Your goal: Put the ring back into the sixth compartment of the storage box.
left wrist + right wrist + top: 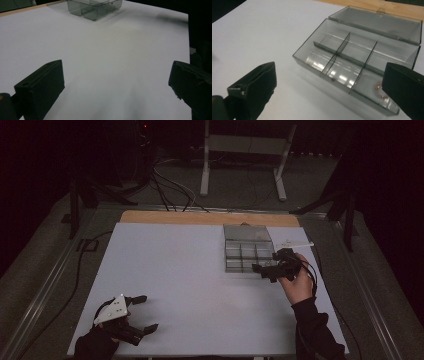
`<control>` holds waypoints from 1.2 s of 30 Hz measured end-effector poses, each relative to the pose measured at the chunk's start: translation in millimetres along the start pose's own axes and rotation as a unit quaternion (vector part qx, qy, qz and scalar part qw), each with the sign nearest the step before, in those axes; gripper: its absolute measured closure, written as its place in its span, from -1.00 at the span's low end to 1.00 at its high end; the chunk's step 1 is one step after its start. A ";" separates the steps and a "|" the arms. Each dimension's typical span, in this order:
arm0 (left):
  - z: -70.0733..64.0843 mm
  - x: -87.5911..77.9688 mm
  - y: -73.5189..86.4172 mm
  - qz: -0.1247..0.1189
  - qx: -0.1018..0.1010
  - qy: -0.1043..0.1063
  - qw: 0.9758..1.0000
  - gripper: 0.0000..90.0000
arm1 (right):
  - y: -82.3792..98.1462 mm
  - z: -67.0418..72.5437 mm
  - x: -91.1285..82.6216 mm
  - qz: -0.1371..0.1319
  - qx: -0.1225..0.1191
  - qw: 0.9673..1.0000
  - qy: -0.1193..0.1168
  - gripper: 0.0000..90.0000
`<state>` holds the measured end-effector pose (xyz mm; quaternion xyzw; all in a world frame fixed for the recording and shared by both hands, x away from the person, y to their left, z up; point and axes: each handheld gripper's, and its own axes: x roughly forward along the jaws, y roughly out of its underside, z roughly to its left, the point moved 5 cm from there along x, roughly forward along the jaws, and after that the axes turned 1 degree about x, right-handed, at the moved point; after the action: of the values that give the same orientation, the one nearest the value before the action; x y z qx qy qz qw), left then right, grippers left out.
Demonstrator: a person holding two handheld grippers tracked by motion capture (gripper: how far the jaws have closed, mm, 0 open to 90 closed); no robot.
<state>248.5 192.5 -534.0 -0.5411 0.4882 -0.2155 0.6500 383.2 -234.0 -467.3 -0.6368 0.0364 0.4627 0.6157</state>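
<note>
A clear compartment box [352,57], lid [377,23] laid open, is seen on the white surface [262,32]. Small copper pieces [379,90] lie in its nearest corner compartment. The hand-held gripper [328,92] jaws are spread wide, nothing between them.

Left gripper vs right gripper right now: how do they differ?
Place: the left gripper sits near the table's front left corner, far from the box; the right gripper is at the box's near edge.
Ahead of the jaws: the left gripper faces bare white tabletop; the right gripper faces the open box, with a small copper-coloured piece in one compartment.
Shared: both are open and hold nothing.
</note>
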 end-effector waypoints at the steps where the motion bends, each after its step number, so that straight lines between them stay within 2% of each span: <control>1: -0.1 0.2 0.1 0.001 0.000 0.000 1.000 -0.98 | 2.7 1.3 -1.0 0.000 0.001 1.000 -0.002 -1.00; 13: -0.2 0.3 -0.3 -0.001 0.000 0.001 1.000 -0.98 | 42.6 9.5 -6.2 0.016 0.002 1.000 -0.011 -1.00; 19: -0.1 -0.2 -0.6 -0.002 0.001 0.001 1.000 -0.98 | 60.2 9.9 -9.8 0.017 -0.001 1.000 -0.005 -1.00; 30: -1.0 -0.1 -0.6 0.000 0.003 0.002 1.000 -0.98 | 93.6 7.6 -19.8 0.024 0.016 1.000 -0.009 -1.00; 36: -1.4 0.3 -0.7 0.000 0.002 0.002 1.000 -0.98 | 113.0 11.1 -27.2 0.026 0.007 1.000 -0.016 -1.00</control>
<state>247.6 191.4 -533.4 -0.5392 0.4894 -0.2173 0.6500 292.1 -266.2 -532.7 -0.6240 0.0459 0.4884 0.6083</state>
